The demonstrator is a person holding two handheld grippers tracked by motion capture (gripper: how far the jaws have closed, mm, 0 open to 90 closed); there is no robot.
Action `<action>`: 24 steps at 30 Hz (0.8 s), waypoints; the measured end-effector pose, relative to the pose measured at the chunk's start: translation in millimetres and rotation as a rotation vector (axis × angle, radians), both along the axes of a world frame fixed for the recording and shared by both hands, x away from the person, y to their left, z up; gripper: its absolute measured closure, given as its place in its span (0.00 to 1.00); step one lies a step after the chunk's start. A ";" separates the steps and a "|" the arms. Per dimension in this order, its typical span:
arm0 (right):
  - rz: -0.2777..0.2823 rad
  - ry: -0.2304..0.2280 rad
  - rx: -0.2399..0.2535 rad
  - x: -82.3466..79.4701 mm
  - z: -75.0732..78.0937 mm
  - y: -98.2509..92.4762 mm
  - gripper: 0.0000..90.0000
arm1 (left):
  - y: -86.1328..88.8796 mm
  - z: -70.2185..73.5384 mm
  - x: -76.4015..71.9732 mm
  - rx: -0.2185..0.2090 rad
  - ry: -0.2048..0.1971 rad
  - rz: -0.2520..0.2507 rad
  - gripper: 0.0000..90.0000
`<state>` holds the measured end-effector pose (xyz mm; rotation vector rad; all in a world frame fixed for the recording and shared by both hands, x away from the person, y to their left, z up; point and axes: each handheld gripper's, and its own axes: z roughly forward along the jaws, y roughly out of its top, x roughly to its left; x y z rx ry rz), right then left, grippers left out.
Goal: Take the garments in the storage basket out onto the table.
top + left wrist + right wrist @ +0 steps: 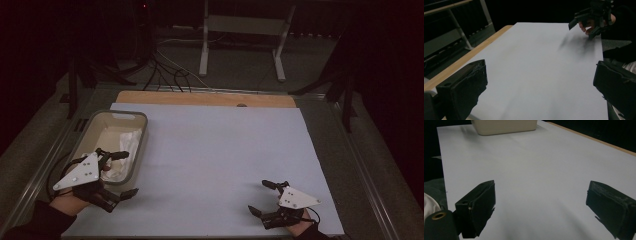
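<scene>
Matt sheet (215, 165), plastic bin (141, 131)

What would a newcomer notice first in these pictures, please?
Probably the pale blue sheet covering most of the table. Next, the beige tub at its left edge, holding something white and crumpled. Lastly, the two open tongs near the front: the left tongs beside the tub, the right tongs over bare sheet.

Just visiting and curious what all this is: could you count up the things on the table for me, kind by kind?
Hand-held tongs: 2, the left tongs by the tub and the right tongs near the front right, both open and holding nothing.
Beige tub: 1.
Crumpled white material in the tub: 1; what it is cannot be told.
Pale blue sheet covering the table: 1.
Total: 5.
</scene>
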<state>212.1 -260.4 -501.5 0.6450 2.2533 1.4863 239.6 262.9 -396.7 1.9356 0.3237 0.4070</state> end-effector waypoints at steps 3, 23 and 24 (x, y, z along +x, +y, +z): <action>0.004 -0.001 -0.002 -0.1 0.0 0.1 0.10 | 6.0 5.0 4.3 0.014 0.009 0.003 0.00; 0.020 -0.001 -0.008 -0.2 -1.7 2.9 0.10 | 46.1 20.6 42.0 0.194 0.052 0.109 0.00; 0.020 0.000 -0.008 -0.3 -1.9 3.1 0.10 | 46.8 19.8 44.5 0.203 0.062 0.107 0.00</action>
